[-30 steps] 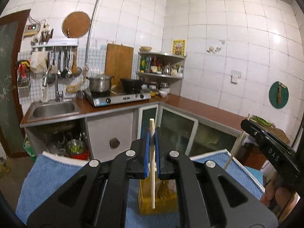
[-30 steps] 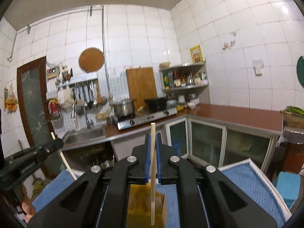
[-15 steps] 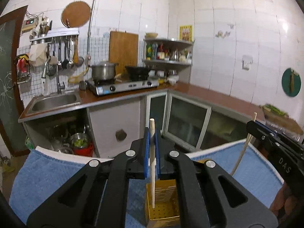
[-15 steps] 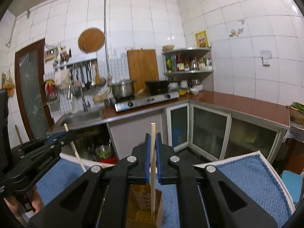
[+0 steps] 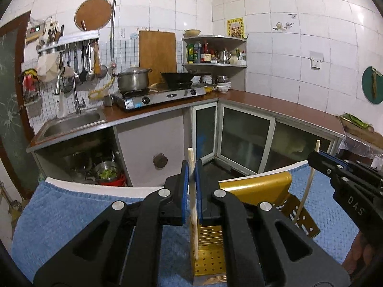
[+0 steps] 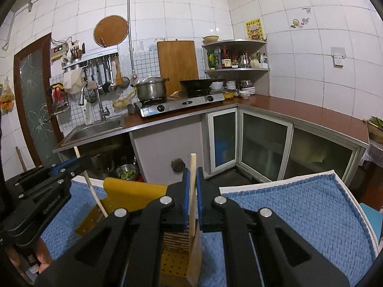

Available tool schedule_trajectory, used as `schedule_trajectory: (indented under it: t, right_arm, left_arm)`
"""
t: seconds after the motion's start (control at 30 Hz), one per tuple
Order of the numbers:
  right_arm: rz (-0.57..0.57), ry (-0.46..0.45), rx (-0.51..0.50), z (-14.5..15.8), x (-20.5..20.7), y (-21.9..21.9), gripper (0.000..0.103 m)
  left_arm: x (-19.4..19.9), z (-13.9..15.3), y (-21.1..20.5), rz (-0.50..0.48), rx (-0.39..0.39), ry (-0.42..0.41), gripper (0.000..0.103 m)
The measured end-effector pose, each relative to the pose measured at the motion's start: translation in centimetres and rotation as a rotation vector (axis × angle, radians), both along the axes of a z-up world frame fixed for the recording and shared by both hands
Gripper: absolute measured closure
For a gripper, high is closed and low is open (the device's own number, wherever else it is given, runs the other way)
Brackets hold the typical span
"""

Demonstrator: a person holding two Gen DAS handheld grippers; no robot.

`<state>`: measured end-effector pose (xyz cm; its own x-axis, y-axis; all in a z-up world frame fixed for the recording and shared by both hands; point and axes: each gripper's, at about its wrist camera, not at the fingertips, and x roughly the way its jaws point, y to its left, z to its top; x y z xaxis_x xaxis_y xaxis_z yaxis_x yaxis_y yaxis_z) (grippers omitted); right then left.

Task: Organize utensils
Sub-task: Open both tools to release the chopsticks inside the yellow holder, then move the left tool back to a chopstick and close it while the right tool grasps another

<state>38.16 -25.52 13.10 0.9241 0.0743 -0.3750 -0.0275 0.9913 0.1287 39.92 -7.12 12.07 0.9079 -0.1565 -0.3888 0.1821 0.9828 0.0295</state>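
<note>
My left gripper (image 5: 191, 179) is shut on a pale wooden chopstick (image 5: 194, 229) held nearly upright, its lower end down inside the gold perforated utensil holder (image 5: 258, 189). The holder stands on a blue towel (image 5: 71, 215). In the right wrist view my right gripper (image 6: 192, 179) is shut on a second chopstick (image 6: 192, 215), whose lower end also dips into the gold holder (image 6: 134, 193). Each view shows the other gripper beside the holder: the right gripper (image 5: 317, 156) with its chopstick (image 5: 307, 191), and the left gripper (image 6: 80, 162) with its chopstick (image 6: 94, 193).
Beyond the towel-covered table edge (image 6: 347, 191) runs an L-shaped brown counter (image 5: 275, 102) with a sink (image 5: 71, 124), a gas stove (image 5: 162, 95) bearing a steel pot and a wok, and glass-door cabinets (image 5: 244, 141). A hand (image 5: 359, 258) holds the right gripper.
Both grippers have sunk toward the table with their chopsticks. The gold holder now looms larger and closer, and the chopsticks' lower ends reach further into it.
</note>
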Motion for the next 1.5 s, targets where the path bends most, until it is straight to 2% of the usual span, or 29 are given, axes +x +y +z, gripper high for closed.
schedule_trajectory:
  t: [0.27,0.33,0.37,0.4,0.47,0.53,0.63,0.8,1.07,1.33,1.5]
  right_arm:
    - [0.035,-0.008,0.0,0.8,-0.9,0.4,0.094]
    - [0.04,-0.016,-0.009,1.5,-1.7,0.5,0.072]
    - [0.034,-0.029,-0.012,1.8,-2.3,0.5,0.056]
    - [0.027,-0.041,-0.016,2.1,-2.8,0.4,0.054]
    - [0.023,-0.052,-0.026,2.7,-4.0,0.4,0.054]
    - [0.02,-0.048,-0.018,3.1,-5.4,0.2,0.054]
    - [0.011,-0.039,-0.021,3.3,-7.6,0.3,0.054]
    - [0.0,-0.022,-0.039,2.4,-11.1,1.0,0.051]
    - [-0.019,0.06,-0.059,-1.7,-15.1,1.9,0.05]
    - [-0.051,0.161,-0.069,-6.8,-17.3,2.2,0.05]
    - [-0.066,0.203,-0.051,-8.9,-17.7,2.1,0.05]
  left_arm:
    - [-1.0,0.7,0.0,0.002,0.009,-0.01,0.098]
    - [-1.7,1.2,0.3,0.002,0.002,-0.015,0.093]
    - [-2.2,1.5,0.5,0.008,0.0,-0.02,0.085]
    - [-2.6,1.8,0.7,0.015,-0.001,-0.027,0.079]
    - [-4.1,2.6,1.5,0.041,0.001,-0.056,0.055]
    - [-5.5,3.1,2.3,0.06,0.003,-0.072,0.047]
    - [-7.3,3.5,3.9,0.074,-0.013,-0.058,0.041]
    - [-10.6,2.6,6.2,0.119,0.011,-0.039,0.025]
    - [-14.7,-0.8,9.0,0.154,0.023,0.035,0.015]
    - [-16.3,-5.8,10.0,0.149,0.03,0.156,0.014]
    - [-16.4,-8.4,10.0,0.136,0.028,0.234,0.014]
